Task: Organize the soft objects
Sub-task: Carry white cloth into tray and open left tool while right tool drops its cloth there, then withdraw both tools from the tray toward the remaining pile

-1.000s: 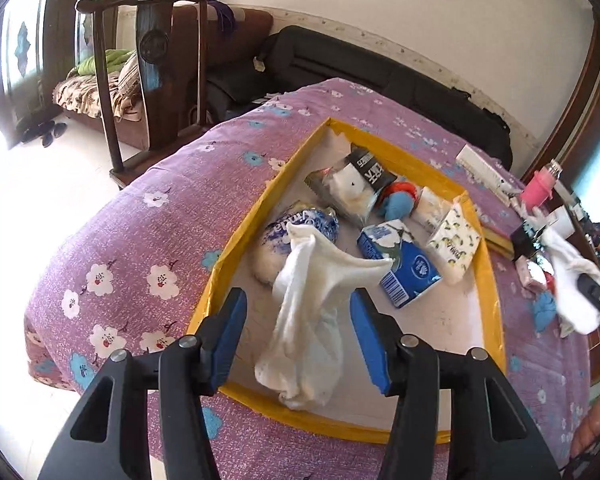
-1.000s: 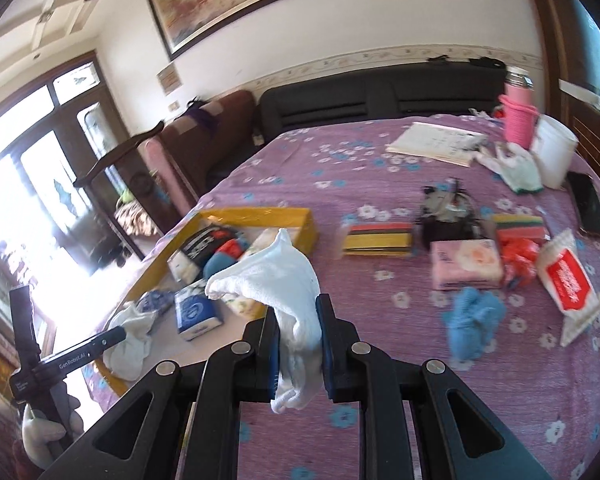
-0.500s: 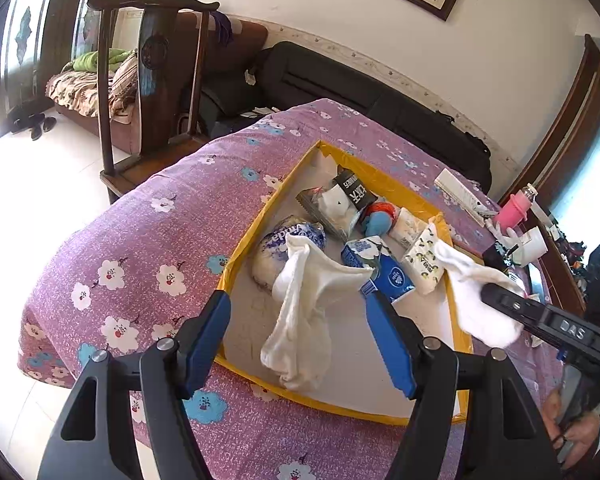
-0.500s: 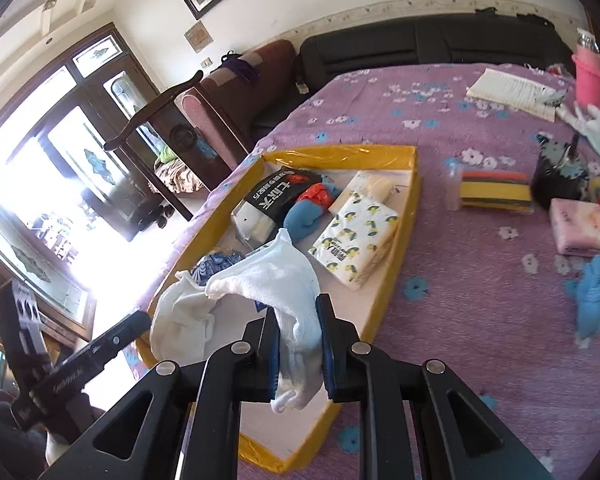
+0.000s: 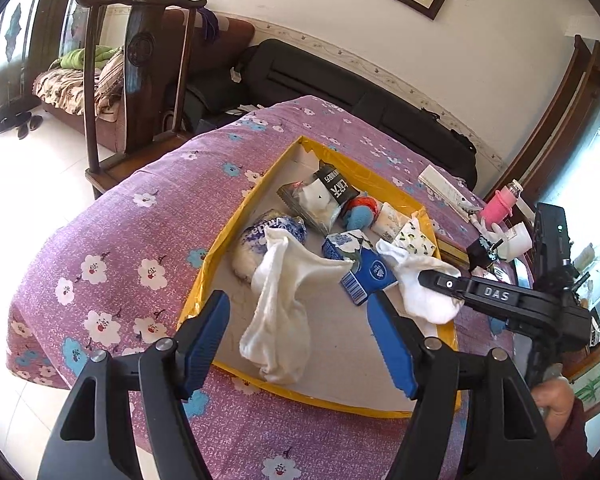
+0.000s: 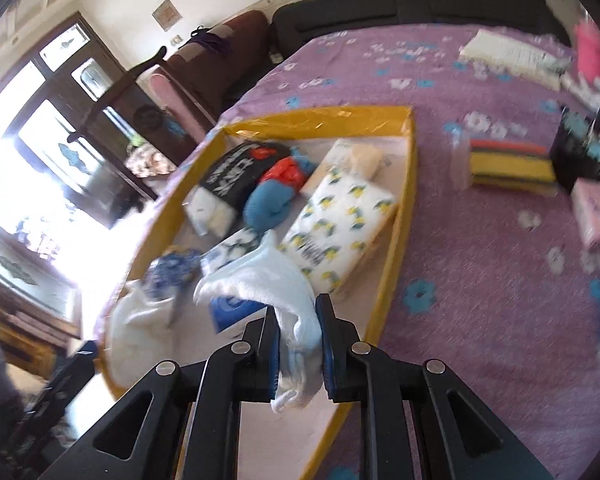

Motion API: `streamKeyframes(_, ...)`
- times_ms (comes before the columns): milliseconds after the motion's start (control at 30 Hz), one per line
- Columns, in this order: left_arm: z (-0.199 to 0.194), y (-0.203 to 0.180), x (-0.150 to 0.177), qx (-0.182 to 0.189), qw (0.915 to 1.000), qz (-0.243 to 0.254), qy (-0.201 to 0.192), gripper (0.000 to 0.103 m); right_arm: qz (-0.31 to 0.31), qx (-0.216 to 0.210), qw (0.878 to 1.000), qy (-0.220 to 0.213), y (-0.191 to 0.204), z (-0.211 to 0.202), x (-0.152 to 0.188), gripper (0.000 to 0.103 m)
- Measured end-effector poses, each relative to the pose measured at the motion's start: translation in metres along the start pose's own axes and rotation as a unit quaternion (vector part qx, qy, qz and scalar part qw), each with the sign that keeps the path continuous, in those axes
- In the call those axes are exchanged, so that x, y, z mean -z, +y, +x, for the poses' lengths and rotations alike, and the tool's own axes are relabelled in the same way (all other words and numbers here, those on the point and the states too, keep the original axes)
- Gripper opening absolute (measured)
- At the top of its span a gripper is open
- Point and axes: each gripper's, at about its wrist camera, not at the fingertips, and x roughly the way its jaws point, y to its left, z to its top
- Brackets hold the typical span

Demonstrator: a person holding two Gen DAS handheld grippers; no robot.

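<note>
A bed [image 5: 112, 248] with a purple flowered cover carries a yellow-rimmed tray [image 5: 204, 276], where soft things are collected: tissue packs, a blue plush, a lemon-print pack [image 6: 340, 224]. One white sock [image 5: 278, 308] lies inside the tray, its long axis running from the middle toward the near rim. The left hand-held gripper [image 5: 304, 344] hovers just above this sock; its jaws have just been opening and now stand wide, with the sock lying loose below them, so it is released. The right hand-held gripper [image 6: 298, 344] is clenched on a second white sock [image 6: 268, 280], which hangs over the tray's near part, beside the lemon-print pack. I judge this hand needs only to lower and let go.
</note>
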Motion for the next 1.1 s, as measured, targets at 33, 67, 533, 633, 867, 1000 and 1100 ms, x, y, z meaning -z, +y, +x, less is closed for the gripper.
streamKeyframes(33,-0.001,0.0,0.0,0.0,1.0,-0.001,0.0,0.071,-0.007,0.014,1.0,-0.005,0.0,0.001,-0.001,0.019)
streamKeyframes(67,0.0,0.001,0.001,-0.001,1.0,-0.002,0.0,0.071,-0.013,0.024,1.0,-0.011,0.0,0.001,-0.003,0.019)
streamKeyframes(533,-0.009,-0.012,0.006,0.005,1.0,0.004,-0.002,0.077,-0.03,0.04,0.995,-0.085,-0.001,-0.042,-0.003,0.077)
streamKeyframes(633,-0.01,-0.018,0.008,0.006,0.9999,0.009,-0.001,0.077,-0.033,0.043,0.994,-0.094,-0.009,-0.057,0.002,0.077)
streamKeyframes(867,-0.013,-0.032,0.012,0.002,0.9995,0.032,0.003,0.077,0.0,0.062,0.993,-0.097,-0.062,-0.094,0.032,0.078)
streamKeyframes(1000,-0.01,-0.045,0.013,0.003,0.999,0.044,0.009,0.078,0.043,0.077,0.99,-0.108,-0.108,-0.122,0.05,0.078)
streamKeyframes(1100,-0.008,-0.059,0.017,0.006,0.9982,0.058,0.013,0.078,0.075,0.092,0.986,-0.119,-0.14,-0.142,0.06,0.078)
